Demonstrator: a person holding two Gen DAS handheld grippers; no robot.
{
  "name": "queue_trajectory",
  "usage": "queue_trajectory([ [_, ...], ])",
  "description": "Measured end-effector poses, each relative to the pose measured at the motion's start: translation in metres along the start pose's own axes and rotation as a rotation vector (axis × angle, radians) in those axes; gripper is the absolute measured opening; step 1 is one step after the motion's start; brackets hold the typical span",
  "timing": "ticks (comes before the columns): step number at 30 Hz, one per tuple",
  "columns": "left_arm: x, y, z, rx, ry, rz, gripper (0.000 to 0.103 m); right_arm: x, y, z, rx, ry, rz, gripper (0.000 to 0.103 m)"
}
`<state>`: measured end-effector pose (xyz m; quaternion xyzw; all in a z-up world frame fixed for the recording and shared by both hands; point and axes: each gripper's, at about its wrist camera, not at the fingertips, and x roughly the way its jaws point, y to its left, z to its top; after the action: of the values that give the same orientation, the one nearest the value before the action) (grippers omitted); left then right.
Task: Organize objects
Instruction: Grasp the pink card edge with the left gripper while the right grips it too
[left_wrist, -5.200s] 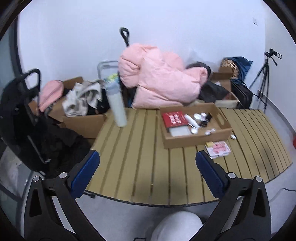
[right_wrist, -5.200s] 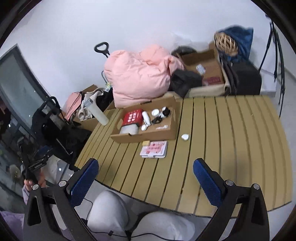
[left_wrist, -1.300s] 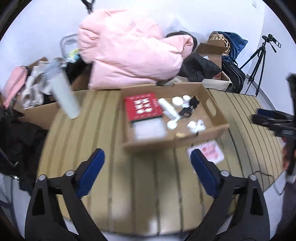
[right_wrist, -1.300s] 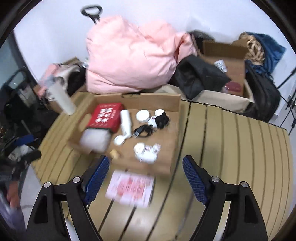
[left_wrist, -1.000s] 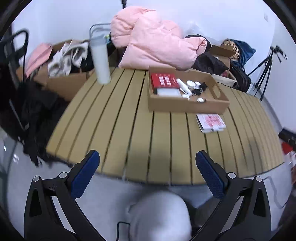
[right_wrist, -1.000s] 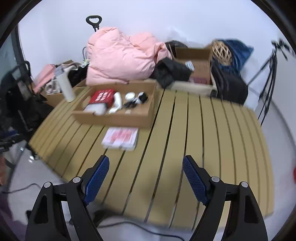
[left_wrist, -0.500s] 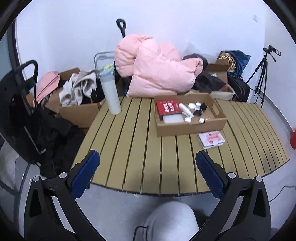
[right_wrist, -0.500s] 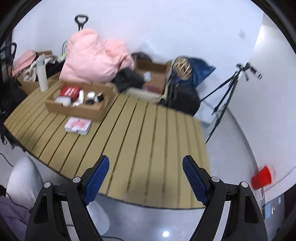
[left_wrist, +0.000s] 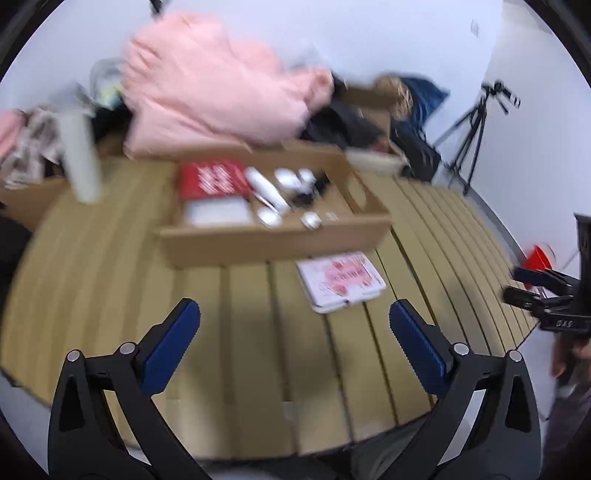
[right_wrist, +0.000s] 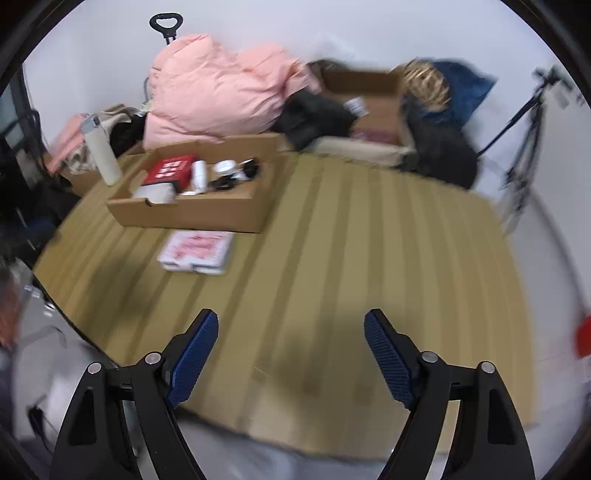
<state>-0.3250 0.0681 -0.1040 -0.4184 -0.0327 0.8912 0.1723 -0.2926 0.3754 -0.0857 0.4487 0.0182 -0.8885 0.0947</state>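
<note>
A shallow cardboard box (left_wrist: 273, 240) stands on the slatted table (left_wrist: 110, 277). It holds a red carton (left_wrist: 210, 179), a white tube (left_wrist: 266, 188) and several small jars. A flat pink-and-white packet (left_wrist: 340, 280) lies on the slats just in front of the box. My left gripper (left_wrist: 291, 310) hovers over the table short of the packet, its jaws closing with nothing between them. My right gripper (right_wrist: 291, 319) is open over bare slats, to the right of the packet (right_wrist: 195, 249) and the box (right_wrist: 192, 214). Both views are blurred.
A tall white bottle (left_wrist: 79, 158) stands left of the box. Behind the table are a pink padded jacket (left_wrist: 218, 92), cartons of clothes, dark bags and a tripod (left_wrist: 476, 129). A red cup (left_wrist: 537, 262) is on the floor to the right. The table's front edge lies under both grippers.
Both grippers have dropped closer to the table. The left view now looks at the box and packet from near. The right view has swung back left to them. The left jaws have narrowed slightly.
</note>
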Motion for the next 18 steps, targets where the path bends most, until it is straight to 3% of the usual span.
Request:
queue_trajectory([
  [3,0.048,-0.017,-0.001,0.028,0.038,-0.007,0.084,0.048,0.017,0.011,0.039,-0.001,0.086,0.079],
  [6,0.093,-0.020,0.002,-0.001,0.091,-0.016,0.070,0.092,0.033,0.025,0.087,0.000,0.164,0.063],
  [9,0.120,-0.012,0.003,-0.064,0.140,-0.030,0.064,0.135,0.040,0.036,0.125,0.033,0.187,0.057],
  [11,0.131,-0.009,0.002,-0.104,0.148,-0.069,0.064,0.157,0.044,0.040,0.134,0.062,0.198,0.053],
  [13,0.133,-0.009,0.001,-0.098,0.136,-0.080,0.055,0.172,0.045,0.042,0.140,0.087,0.205,0.046],
  [14,0.135,-0.010,0.000,-0.089,0.139,-0.077,0.046,0.177,0.046,0.041,0.147,0.094,0.210,0.042],
  [18,0.137,-0.001,0.001,-0.135,0.124,-0.111,0.036,0.184,0.047,0.042,0.169,0.090,0.252,0.038],
])
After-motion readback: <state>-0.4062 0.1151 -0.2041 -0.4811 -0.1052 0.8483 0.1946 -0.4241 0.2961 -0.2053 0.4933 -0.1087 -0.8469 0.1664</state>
